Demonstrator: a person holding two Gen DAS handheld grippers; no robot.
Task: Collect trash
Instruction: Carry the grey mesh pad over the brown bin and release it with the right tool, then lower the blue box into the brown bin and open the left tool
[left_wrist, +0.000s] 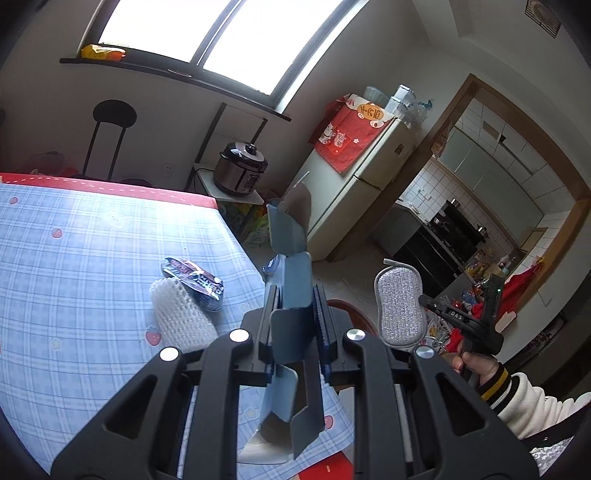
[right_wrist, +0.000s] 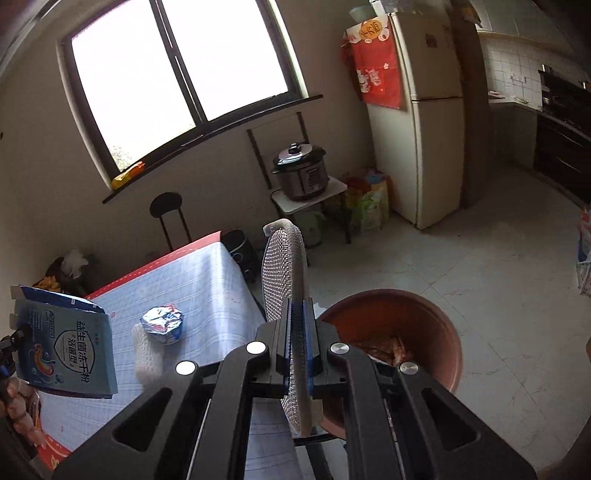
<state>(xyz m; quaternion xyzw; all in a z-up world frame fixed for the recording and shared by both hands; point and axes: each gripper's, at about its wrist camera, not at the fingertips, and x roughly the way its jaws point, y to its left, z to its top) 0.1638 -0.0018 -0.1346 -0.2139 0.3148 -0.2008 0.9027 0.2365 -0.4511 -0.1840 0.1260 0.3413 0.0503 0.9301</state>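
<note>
My left gripper (left_wrist: 293, 295) is shut on a flattened blue cardboard box (left_wrist: 291, 258), held upright over the table's right edge; the box also shows in the right wrist view (right_wrist: 68, 350). My right gripper (right_wrist: 301, 310) is shut on a silver mesh scrubbing pad (right_wrist: 282, 273), held above the rim of a brown round bin (right_wrist: 439, 332) on the floor; the pad also shows in the left wrist view (left_wrist: 400, 306). On the blue checked tablecloth (left_wrist: 92, 251) lie a crumpled foil wrapper (left_wrist: 195, 278) and a white foam net sleeve (left_wrist: 181, 314), touching each other.
A pressure cooker (right_wrist: 301, 173) stands on a small side table by the window. A fridge (right_wrist: 424, 122) with a red cloth stands beyond it. A black stool (right_wrist: 168, 218) is behind the table. The kitchen doorway opens at the right.
</note>
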